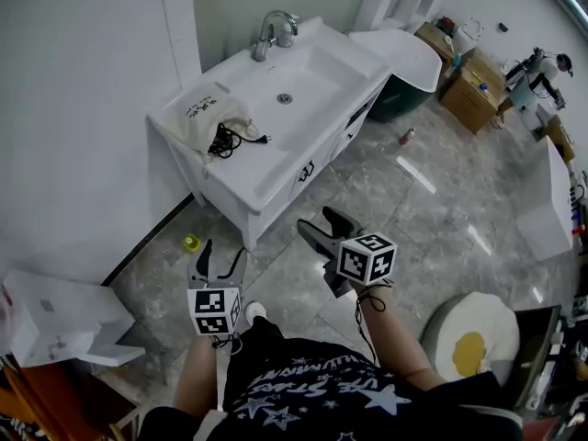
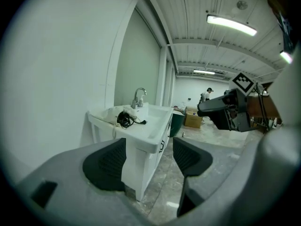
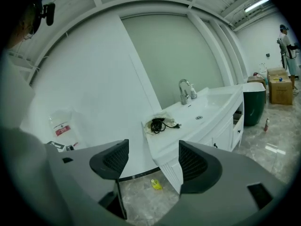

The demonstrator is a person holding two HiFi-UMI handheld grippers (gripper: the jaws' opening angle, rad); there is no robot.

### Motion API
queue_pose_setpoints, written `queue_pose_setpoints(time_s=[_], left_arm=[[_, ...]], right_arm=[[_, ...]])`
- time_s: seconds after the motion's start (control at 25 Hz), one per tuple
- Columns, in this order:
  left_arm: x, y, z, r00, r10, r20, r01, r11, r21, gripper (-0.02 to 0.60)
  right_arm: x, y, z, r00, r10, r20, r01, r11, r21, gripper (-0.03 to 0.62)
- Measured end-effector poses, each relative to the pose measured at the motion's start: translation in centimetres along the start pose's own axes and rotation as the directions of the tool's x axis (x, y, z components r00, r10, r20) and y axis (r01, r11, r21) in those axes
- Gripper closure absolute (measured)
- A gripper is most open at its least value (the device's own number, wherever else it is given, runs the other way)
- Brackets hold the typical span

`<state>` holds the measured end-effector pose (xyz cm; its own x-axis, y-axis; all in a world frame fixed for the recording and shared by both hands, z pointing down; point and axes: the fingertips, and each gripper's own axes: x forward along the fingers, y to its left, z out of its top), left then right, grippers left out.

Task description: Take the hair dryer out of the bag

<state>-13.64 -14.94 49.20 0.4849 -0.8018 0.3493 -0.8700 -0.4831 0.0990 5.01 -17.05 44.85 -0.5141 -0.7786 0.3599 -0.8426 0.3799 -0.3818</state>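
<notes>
Hair dryer (image 1: 223, 140): only its black coiled cord and the plug show. They spill from the mouth of a white bag (image 1: 204, 110). The body is perhaps still inside the bag, but I cannot make it out from this distance. The bag lies on the left end of a white desk (image 1: 268, 165) with a washbasin, beside the wall. In the head view this is at about 11 o'clock from the centre. The faucet (image 1: 274, 33) stands at the back of the basin, at 1 o'clock from the bag.

Both grippers are well apart from the desk, over the grey marble floor (image 1: 432, 200). The left gripper (image 1: 220, 260) is at 7 o'clock in the head view, and the bag is at about 12 o'clock from it. Its jaws are spread wide and grasp nothing. Between them its own view shows only the front corner of the desk, far off.

The right gripper (image 1: 314, 220) is near the centre, at 2 o'clock from the left one, and the bag is at 11 o'clock from it. Its jaws are also released and empty. Its own view shows between them the desk end and a small yellow thing (image 3: 155, 184) on the floor near the foot of the desk.
</notes>
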Motion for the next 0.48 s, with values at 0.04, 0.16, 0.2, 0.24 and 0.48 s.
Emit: queue_pose_setpoints(time_s=[0.04, 0.16, 0.2, 0.24, 0.48], left_arm=[[0.5, 1.1, 0.5, 1.000, 0.001, 0.001, -0.001, 1.000, 0.003, 0.267], [1.6, 3.8, 1.3, 1.000, 0.003, 0.000, -0.003, 1.000, 0.000, 0.267], [1.9, 4.5, 1.5, 1.000, 0.006, 0.001, -0.006, 1.000, -0.005, 0.267], [2.2, 5.2, 1.6, 1.000, 0.010, 0.000, -0.010, 1.000, -0.010, 0.267], [4.7, 7.6, 1.7, 0.999, 0.026, -0.022, -0.026, 1.000, 0.014, 0.268]], right_arm=[[1.5, 0.5, 0.6, 1.000, 0.006, 0.000, -0.006, 1.000, 0.000, 0.278], [5.1, 1.6, 1.3, 1.000, 0.020, -0.015, -0.020, 1.000, 0.003, 0.278], [6.0, 1.8, 1.4, 0.999, 0.024, -0.025, -0.024, 1.000, 0.002, 0.278], [6.7, 2.0, 1.4, 0.999, 0.028, -0.035, -0.028, 1.000, 0.000, 0.278], [10.8, 1.1, 1.8, 0.996, 0.044, -0.074, -0.044, 0.999, 0.002, 0.283]])
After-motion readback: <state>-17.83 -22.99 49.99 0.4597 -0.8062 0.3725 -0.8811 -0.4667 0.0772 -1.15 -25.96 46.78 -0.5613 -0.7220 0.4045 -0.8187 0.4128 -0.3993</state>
